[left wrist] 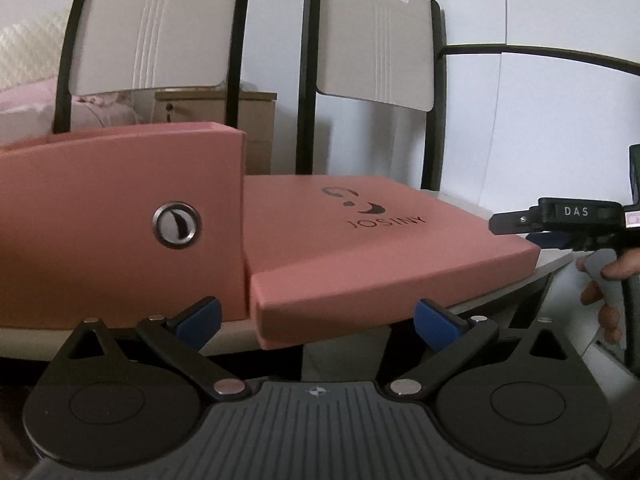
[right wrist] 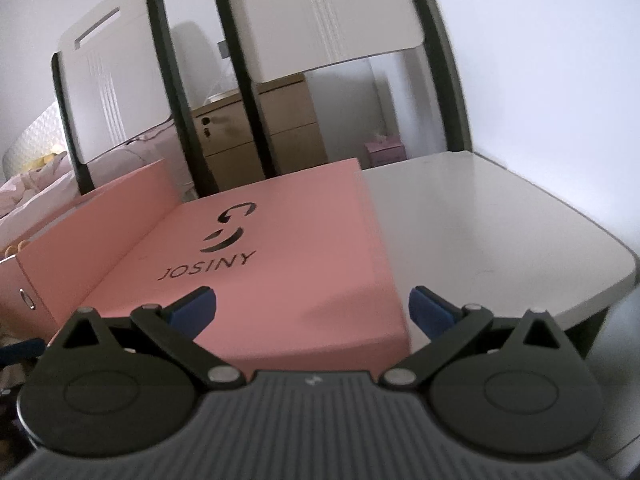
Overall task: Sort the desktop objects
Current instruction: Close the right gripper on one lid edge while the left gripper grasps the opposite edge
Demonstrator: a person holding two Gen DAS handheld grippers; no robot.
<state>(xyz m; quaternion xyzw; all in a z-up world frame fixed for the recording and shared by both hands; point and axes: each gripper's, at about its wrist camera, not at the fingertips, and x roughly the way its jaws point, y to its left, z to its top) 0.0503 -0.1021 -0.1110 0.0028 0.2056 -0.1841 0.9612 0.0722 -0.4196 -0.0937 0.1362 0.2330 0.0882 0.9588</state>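
A pink box (left wrist: 100, 216) with a round metal eyelet stands at the table's front left; it also shows in the right wrist view (right wrist: 100, 220). Its flat pink lid (left wrist: 360, 248) marked JOSINY lies beside it on the right, its near corner past the table edge; it fills the middle of the right wrist view (right wrist: 280, 248). My left gripper (left wrist: 316, 324) is open and empty, low in front of the lid's near corner. My right gripper (right wrist: 312, 312) is open and empty just above the lid's near edge. It also shows at the right edge of the left wrist view (left wrist: 520, 228).
The white table (right wrist: 500, 232) extends right of the lid, with a rounded front right corner. Two white chairs with black frames (left wrist: 376, 40) stand behind the table. A wooden drawer cabinet (right wrist: 264, 128) and a bed with pink bedding (right wrist: 24, 188) lie beyond.
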